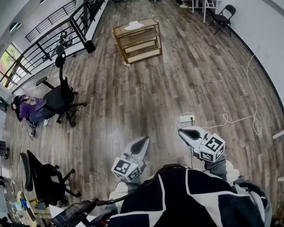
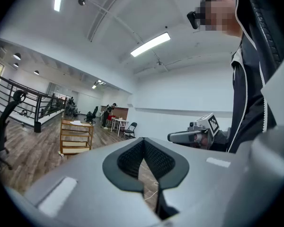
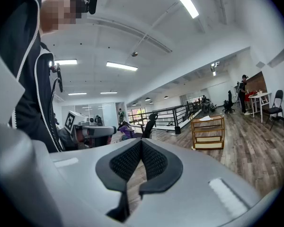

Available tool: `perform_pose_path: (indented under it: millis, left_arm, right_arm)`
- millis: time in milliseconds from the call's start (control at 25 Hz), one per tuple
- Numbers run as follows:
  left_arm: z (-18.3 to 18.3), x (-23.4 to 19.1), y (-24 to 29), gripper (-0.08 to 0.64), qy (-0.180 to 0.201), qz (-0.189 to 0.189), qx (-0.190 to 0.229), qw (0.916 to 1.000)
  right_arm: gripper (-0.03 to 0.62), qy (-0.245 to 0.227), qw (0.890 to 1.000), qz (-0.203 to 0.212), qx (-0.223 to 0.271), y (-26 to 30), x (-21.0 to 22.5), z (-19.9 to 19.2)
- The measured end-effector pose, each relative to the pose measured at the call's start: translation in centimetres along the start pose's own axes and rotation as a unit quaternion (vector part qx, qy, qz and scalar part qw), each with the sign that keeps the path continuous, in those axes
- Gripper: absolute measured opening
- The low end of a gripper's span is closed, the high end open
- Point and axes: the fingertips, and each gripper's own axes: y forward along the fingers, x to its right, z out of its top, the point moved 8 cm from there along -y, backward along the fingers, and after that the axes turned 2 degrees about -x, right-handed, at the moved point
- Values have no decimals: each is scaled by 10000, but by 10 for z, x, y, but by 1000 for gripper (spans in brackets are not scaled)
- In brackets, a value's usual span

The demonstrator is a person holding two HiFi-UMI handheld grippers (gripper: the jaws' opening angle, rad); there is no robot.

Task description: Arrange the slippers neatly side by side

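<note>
Head view, wooden shelf (image 1: 137, 39) beyond left tongs (image 1: 142, 142), office chair (image 1: 60, 98), floor cable (image 1: 236, 120)

Open office — swivel chairs (image 1: 57, 100), railing (image 1: 61, 27)

A pale slipper-like thing (image 1: 134, 26) lies atop the wooden shelf (image 1: 142, 56), too small to tell.

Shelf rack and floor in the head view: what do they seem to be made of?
Shelf rack: looks like light, unpainted wood, with pale yellowish posts and boards and a matte finish. Floor: grey-brown planks with visible grain and seams and a faint sheen; it could be real wood or wood-look laminate, and I cannot tell which.
</note>
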Motion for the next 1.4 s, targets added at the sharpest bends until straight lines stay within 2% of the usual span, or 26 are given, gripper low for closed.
perform_pose_path:
  millis: [280, 520, 640, 920, 1200, 1400]
  left_arm:
    - [2, 2, 3, 14, -93, -244, -14, 9997]
    - [-2, -9, -5, 14, -199, -149, 53, 9997]
    - [-4, -16, -10, 14, -223, -137, 56, 9996]
    - [0, -32, -27, 14, -113, -297, 100, 9994]
    - [-10, -54, -49, 14, -187, -423, 164, 9988]
    - [-6, -76, -56, 14, -163, -343, 358, 9986]
  right_arm:
    - [3, -32, 9999, 103, 119, 3, -7, 5]
    - [3, -78, 9998, 132, 132, 15, -12, 5]
    - [5, 55, 9998, 111, 175, 22, -12, 6]
    - [5, 107, 9998, 39, 141, 46, -23, 4]
    - [5, 1, 10000, 4, 34, 79, -46, 1]
    - [5, -145, 9999, 8, -38, 96, -50, 8]
